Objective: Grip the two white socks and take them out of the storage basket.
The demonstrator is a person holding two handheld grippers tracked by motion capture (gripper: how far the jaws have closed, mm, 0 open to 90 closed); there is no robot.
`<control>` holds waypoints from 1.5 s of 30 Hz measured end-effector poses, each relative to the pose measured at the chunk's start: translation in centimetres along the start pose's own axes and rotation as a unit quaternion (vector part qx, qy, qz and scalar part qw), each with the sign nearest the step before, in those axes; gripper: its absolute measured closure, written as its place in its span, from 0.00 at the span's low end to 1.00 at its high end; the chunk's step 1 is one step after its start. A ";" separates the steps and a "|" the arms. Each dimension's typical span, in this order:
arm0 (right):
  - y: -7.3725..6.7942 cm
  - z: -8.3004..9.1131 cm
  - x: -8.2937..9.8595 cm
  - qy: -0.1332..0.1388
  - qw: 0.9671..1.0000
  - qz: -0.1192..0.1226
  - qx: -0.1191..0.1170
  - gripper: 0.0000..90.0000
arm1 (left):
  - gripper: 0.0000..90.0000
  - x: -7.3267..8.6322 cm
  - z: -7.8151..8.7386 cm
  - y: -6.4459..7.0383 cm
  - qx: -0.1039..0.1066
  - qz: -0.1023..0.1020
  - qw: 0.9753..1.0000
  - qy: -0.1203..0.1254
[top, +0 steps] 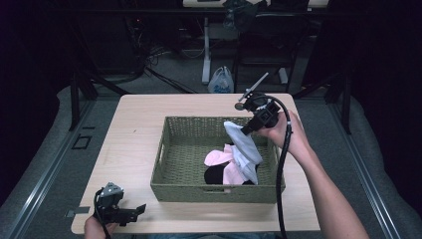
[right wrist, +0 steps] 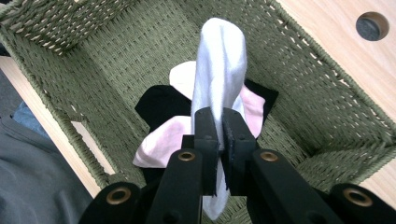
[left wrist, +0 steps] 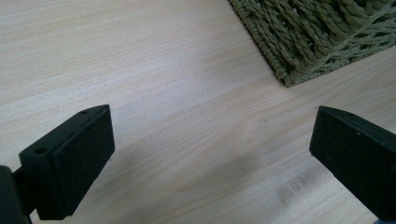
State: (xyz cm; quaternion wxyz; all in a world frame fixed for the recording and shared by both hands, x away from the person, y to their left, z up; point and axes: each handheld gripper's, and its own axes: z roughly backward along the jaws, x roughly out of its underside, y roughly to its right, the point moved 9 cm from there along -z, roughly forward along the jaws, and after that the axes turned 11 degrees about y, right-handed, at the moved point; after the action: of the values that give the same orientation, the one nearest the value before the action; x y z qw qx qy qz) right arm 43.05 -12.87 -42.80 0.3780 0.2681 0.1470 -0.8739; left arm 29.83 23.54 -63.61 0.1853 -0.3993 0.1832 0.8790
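Note:
A green woven basket [top: 171,149] [right wrist: 327,93] sits in the middle of the wooden table. Inside it lie pink cloth [top: 216,157] [right wrist: 159,140] and black cloth [top: 214,175] [right wrist: 159,105]. My right gripper [top: 245,131] [right wrist: 220,116] hangs over the basket's right part, shut on a pale blue-white sock [top: 244,144] [right wrist: 219,65] that droops down onto the pile. My left gripper [top: 139,210] [left wrist: 210,140] rests low at the table's front left corner, open, with bare wood between its fingers. A corner of the basket [left wrist: 317,42] lies just beyond it.
The table [top: 134,129] has free wood to the left of the basket and a strip in front. A round cable hole [right wrist: 372,25] [top: 239,105] sits behind the basket at the right. A table leg and a white plastic bag [top: 221,80] stand on the floor beyond.

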 end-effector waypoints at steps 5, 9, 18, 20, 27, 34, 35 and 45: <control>0.0 0.6 -0.4 0.003 1.000 0.002 0.005 0.96 | 0.00 0.0 0.0 0.0 0.001 0.000 1.000 -0.001; -0.1 0.9 -0.6 0.003 1.000 0.006 0.010 0.96 | 0.00 0.0 0.0 0.0 0.001 -0.001 1.000 -0.002; -0.2 1.8 -1.3 0.004 1.000 0.013 0.017 0.96 | 0.00 0.0 0.0 0.0 0.001 -0.001 1.000 -0.002; -0.3 1.9 -1.5 0.012 1.000 0.010 0.017 0.96 | 0.00 0.0 0.0 0.0 0.000 -0.001 1.000 -0.002; 0.1 3.0 -2.1 0.010 1.000 0.011 0.022 0.96 | 0.00 0.0 0.0 0.1 0.001 -0.001 1.000 -0.002; 0.9 4.6 -2.6 0.014 0.999 0.006 0.034 0.96 | 0.00 0.1 0.0 0.1 0.002 -0.001 1.000 -0.002; 1.1 5.0 -2.6 0.013 0.999 0.006 0.037 0.96 | 0.00 0.0 0.0 0.1 0.002 -0.001 1.000 -0.001; 3.0 7.8 -1.5 0.021 0.998 -0.012 0.061 0.96 | 0.00 0.1 0.0 0.1 0.002 -0.001 1.000 -0.002</control>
State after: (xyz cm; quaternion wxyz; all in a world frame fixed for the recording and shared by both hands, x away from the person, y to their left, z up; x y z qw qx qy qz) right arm 43.33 -17.60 -35.75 0.3469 0.3070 0.1048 -0.8800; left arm 29.75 23.44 -63.65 0.1877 -0.3971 0.1840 0.8793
